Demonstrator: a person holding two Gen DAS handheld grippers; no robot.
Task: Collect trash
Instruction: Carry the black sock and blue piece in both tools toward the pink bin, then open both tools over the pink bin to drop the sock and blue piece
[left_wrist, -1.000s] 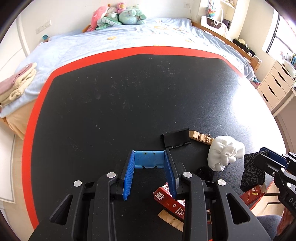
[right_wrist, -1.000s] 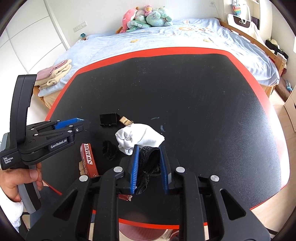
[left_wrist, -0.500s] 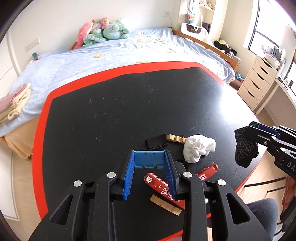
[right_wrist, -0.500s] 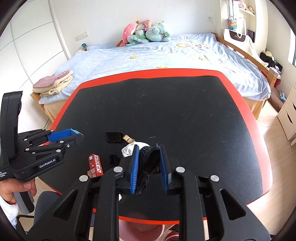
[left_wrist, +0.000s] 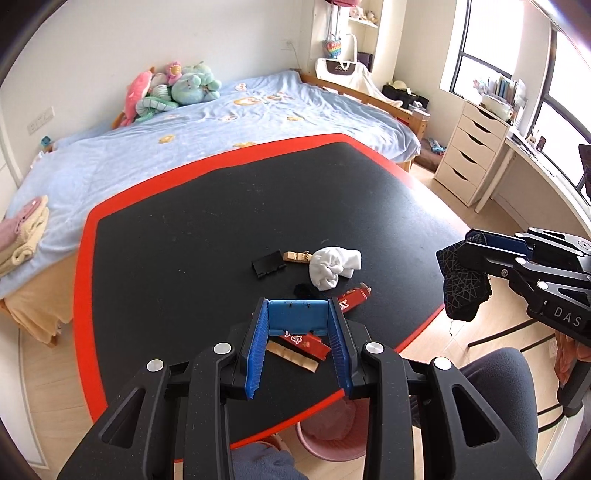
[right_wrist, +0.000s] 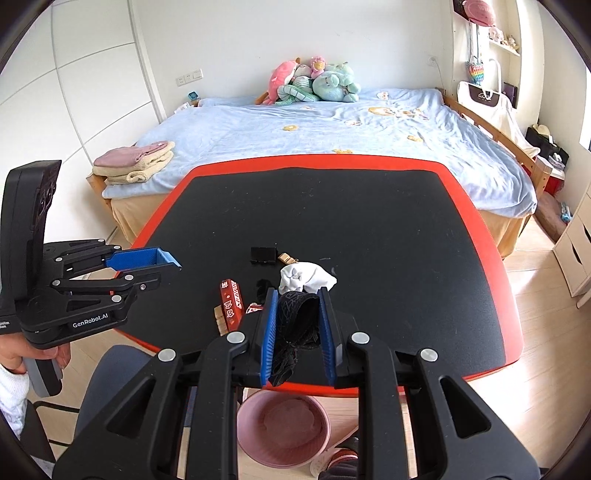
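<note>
The right gripper (right_wrist: 297, 328) has its jaws clamped on a crumpled black wrapper (right_wrist: 297, 325), which hangs limp between the blue pads and trails below them. It is held off the near edge of the desk (right_wrist: 388, 229), almost straight above the pink bin (right_wrist: 282, 428) that stands on the floor under that edge. This looks like the carrying stage of one piece of trash, with the release into the bin judged to be the next step. The left gripper (left_wrist: 297, 332) hovers over the near edge with its jaws apart and nothing between them, probably kept ready for the next pickup. The rest of the litter sits in a loose cluster near that edge: a red packet (left_wrist: 303, 341) lying on a strip of cardboard (left_wrist: 293, 356) right under the left gripper's open jaws, a second red packet (left_wrist: 354, 297) just beyond, and a wad of white tissue (left_wrist: 332, 266) further in. A small wooden piece (left_wrist: 295, 256) and a black clip (left_wrist: 267, 263) lie beside the tissue. A small dark scrap (left_wrist: 304, 290) lies between the tissue and the nearer packets; what it is cannot be made out. The soft wrapper could snag on the pads when let go.
</note>
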